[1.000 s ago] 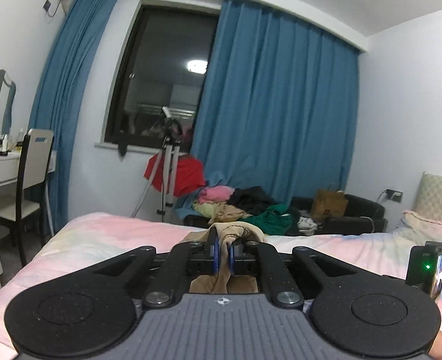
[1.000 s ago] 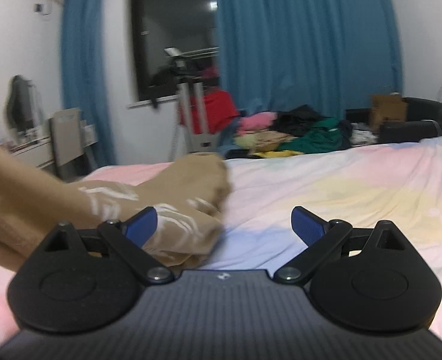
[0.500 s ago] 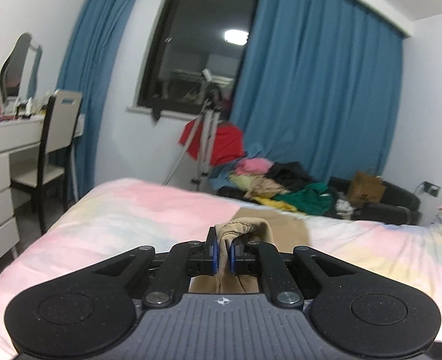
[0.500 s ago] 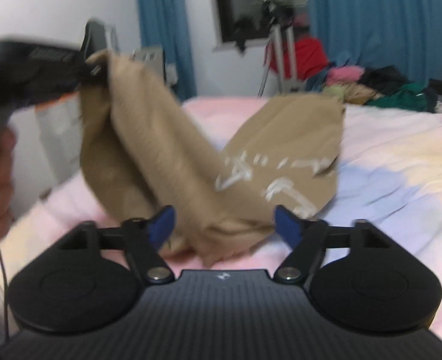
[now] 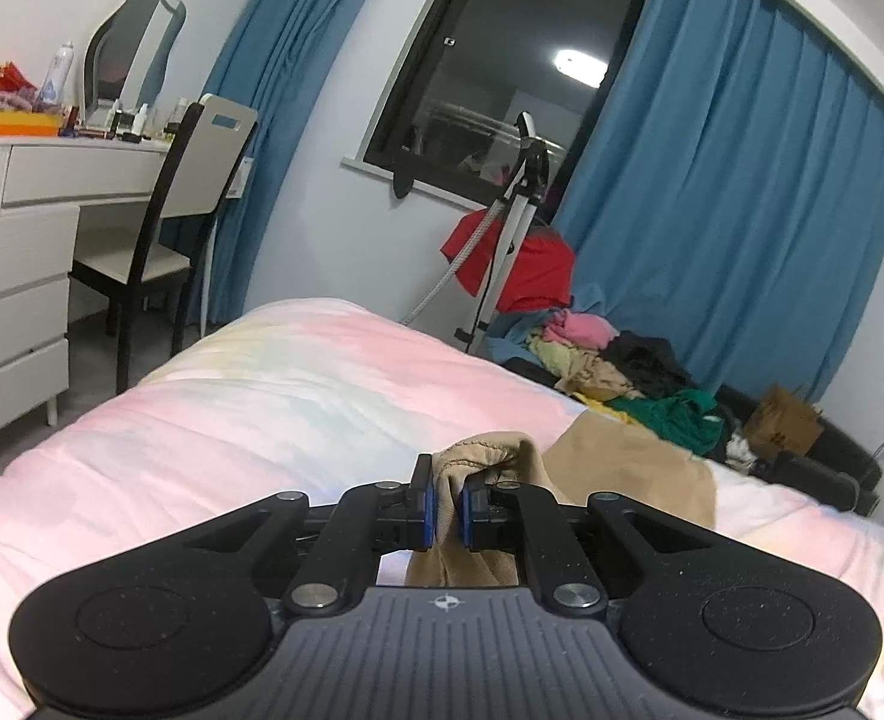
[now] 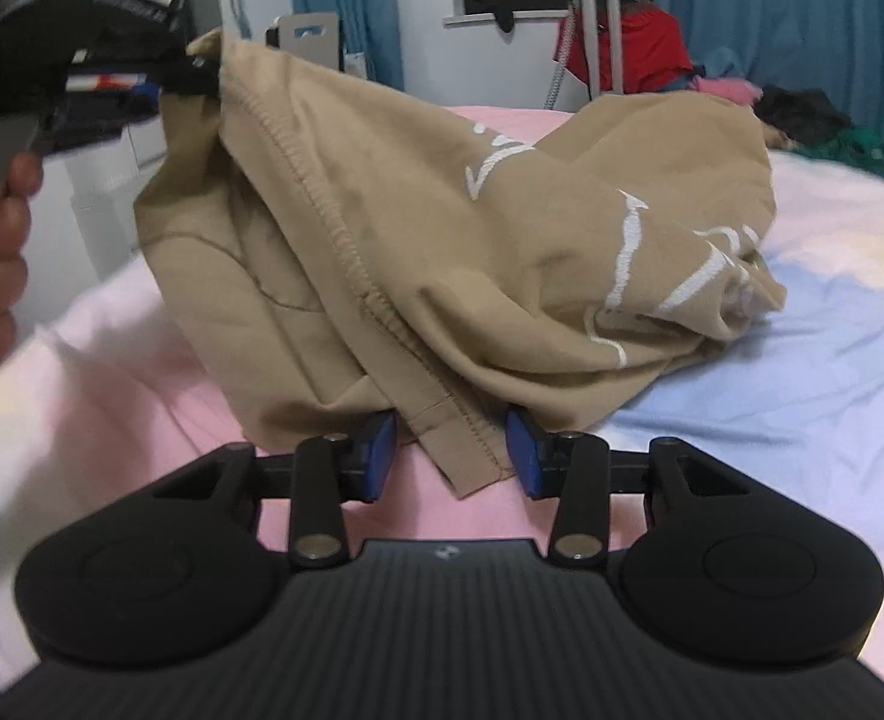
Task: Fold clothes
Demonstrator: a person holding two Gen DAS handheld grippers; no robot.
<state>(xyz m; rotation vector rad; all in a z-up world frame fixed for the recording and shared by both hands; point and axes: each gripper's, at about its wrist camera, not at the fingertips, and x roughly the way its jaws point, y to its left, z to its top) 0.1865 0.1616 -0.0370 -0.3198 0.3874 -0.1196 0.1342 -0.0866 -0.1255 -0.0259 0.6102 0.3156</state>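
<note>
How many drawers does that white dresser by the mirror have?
4 show in the left wrist view on the white dresser: one wide drawer under the top and three stacked below it. More may lie beyond the picture's left edge.

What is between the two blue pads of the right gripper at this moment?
In the right wrist view, a hemmed corner of the tan garment hangs between the pads of the open right gripper, touching neither. The left gripper holds its top edge.

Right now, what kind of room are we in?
Most likely a bedroom: a bed with a pastel cover, a white dressing table with a mirror, and a clothes pile by blue curtains.
</note>
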